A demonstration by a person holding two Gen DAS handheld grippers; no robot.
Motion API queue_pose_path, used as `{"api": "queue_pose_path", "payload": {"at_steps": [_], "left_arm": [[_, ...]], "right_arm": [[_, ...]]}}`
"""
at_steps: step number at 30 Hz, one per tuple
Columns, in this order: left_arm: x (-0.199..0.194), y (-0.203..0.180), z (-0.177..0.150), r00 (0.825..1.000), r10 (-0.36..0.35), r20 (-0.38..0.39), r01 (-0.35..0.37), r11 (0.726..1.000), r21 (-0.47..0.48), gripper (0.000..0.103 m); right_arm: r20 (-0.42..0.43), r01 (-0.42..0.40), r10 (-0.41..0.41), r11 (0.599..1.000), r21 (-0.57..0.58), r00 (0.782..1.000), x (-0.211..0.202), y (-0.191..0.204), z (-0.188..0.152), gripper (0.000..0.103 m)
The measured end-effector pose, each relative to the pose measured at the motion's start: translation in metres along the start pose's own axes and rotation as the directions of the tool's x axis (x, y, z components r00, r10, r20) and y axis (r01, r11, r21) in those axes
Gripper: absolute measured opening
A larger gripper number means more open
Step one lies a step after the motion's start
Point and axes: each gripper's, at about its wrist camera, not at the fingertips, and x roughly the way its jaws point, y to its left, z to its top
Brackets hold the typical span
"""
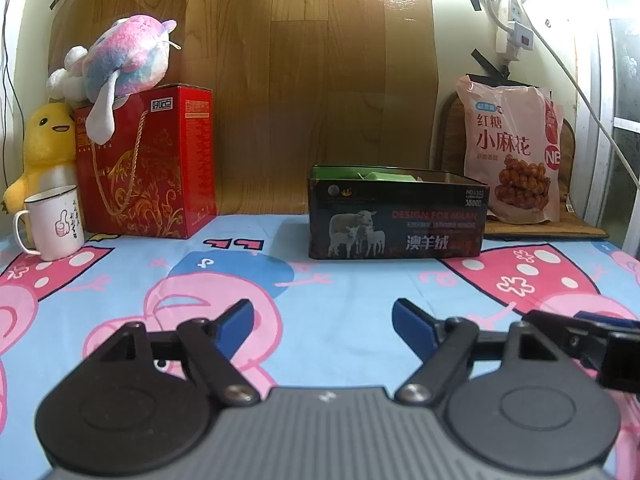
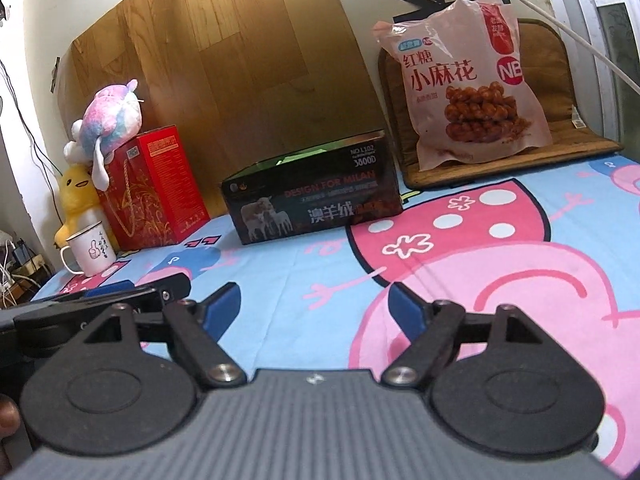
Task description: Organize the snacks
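A pink snack bag [image 1: 514, 152] with a picture of fried twists leans upright at the back right on a brown mat; it also shows in the right wrist view [image 2: 464, 84]. A dark open box [image 1: 396, 220] with sheep printed on it stands mid-table, with green packets inside; it also shows in the right wrist view [image 2: 316, 200]. My left gripper [image 1: 322, 320] is open and empty, low over the cloth in front of the box. My right gripper [image 2: 314, 306] is open and empty, beside the left one, whose fingers [image 2: 120, 290] show at its left.
A red gift box [image 1: 148, 164] with a pastel plush toy [image 1: 124, 60] on top stands at the back left, beside a yellow plush duck [image 1: 44, 148] and a white mug [image 1: 54, 222]. A cartoon-print cloth [image 1: 320, 280] covers the table. A wood-pattern board [image 1: 280, 60] backs it.
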Motion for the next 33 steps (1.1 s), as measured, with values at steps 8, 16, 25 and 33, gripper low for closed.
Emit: {"api": "queue_pose_path", "payload": {"at_steps": [8,16,25,33], "left_arm": [[-0.0003,0.0027,0.0002,1.0,0.011,0.0,-0.011,1.0,-0.014,0.083],[-0.0005,0.0032,0.0007,1.0,0.01,0.0,-0.01,1.0,-0.015,0.084],[-0.0006,0.0034,0.0007,1.0,0.009,0.0,-0.009,1.0,-0.016,0.086],[-0.0002,0.0049,0.0014,1.0,0.005,-0.004,-0.005,1.0,-0.019,0.086]], "right_arm": [[0.003,-0.009,0.009,1.0,-0.001,1.0,-0.0015,0.0008,0.0002,0.083],[0.003,-0.008,0.008,1.0,-0.001,1.0,-0.0015,0.0012,0.0001,0.083],[0.003,-0.009,0.009,1.0,-0.002,1.0,-0.0013,0.001,0.0002,0.083],[0.003,-0.008,0.008,1.0,-0.002,1.0,-0.0012,0.0013,-0.0001,0.083]]}}
